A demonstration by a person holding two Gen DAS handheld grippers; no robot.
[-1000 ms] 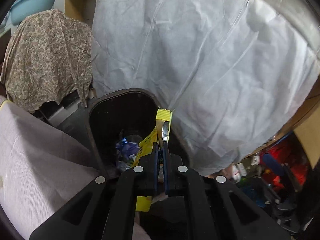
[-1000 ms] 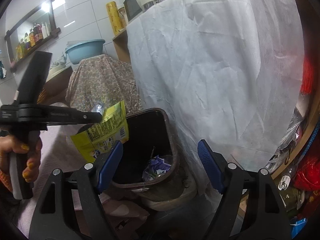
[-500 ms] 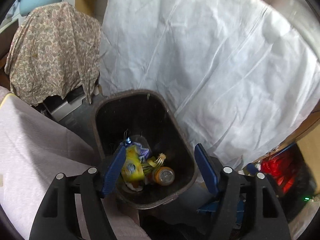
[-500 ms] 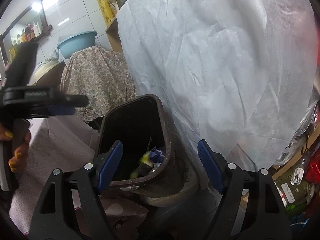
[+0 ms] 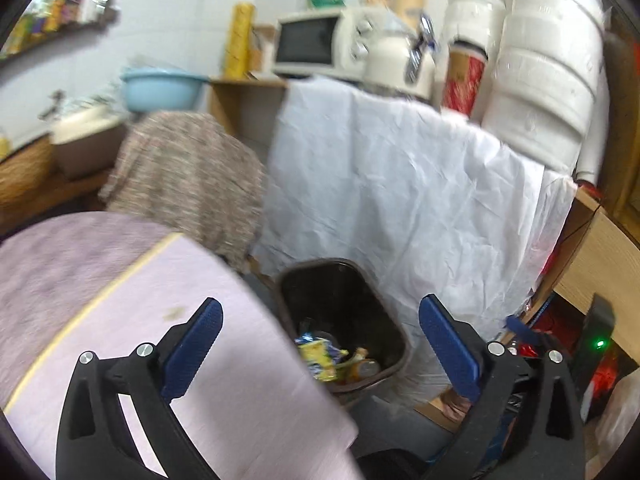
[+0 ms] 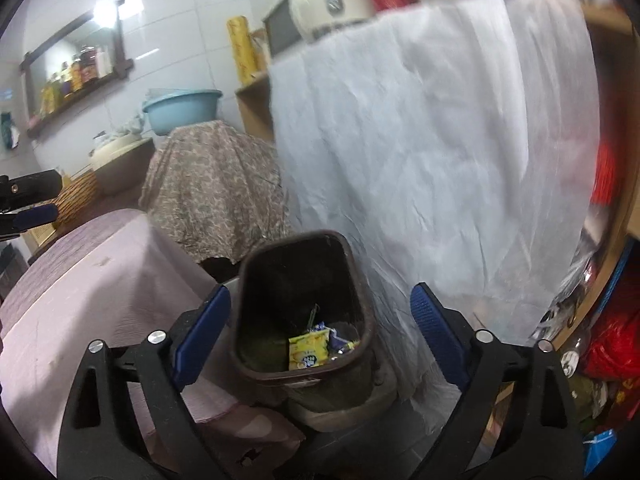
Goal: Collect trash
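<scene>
A dark brown trash bin [image 5: 384, 304] stands on the floor beside a table draped in pink cloth [image 5: 192, 344]. A yellow snack wrapper [image 5: 320, 354] lies inside it among other trash, and also shows in the right wrist view [image 6: 309, 348] inside the bin [image 6: 356, 280]. My left gripper [image 5: 320, 344] is open and empty, raised above the table's edge and the bin. My right gripper [image 6: 320, 332] is open and empty, above the bin. The left gripper's fingers [image 6: 30, 200] show at the left edge of the right wrist view.
A white sheet [image 5: 400, 200] drapes a counter behind the bin, with a microwave [image 5: 312, 44] and kettle on top. A floral cloth [image 5: 188, 176] covers something at left, with a blue basin [image 5: 160, 88] behind. Red clutter [image 6: 612, 344] fills shelves at right.
The left gripper opened and dropped the yellow wrapper into the bin, then rose and pulled back over the table. The right gripper stayed open and drew back slightly.
</scene>
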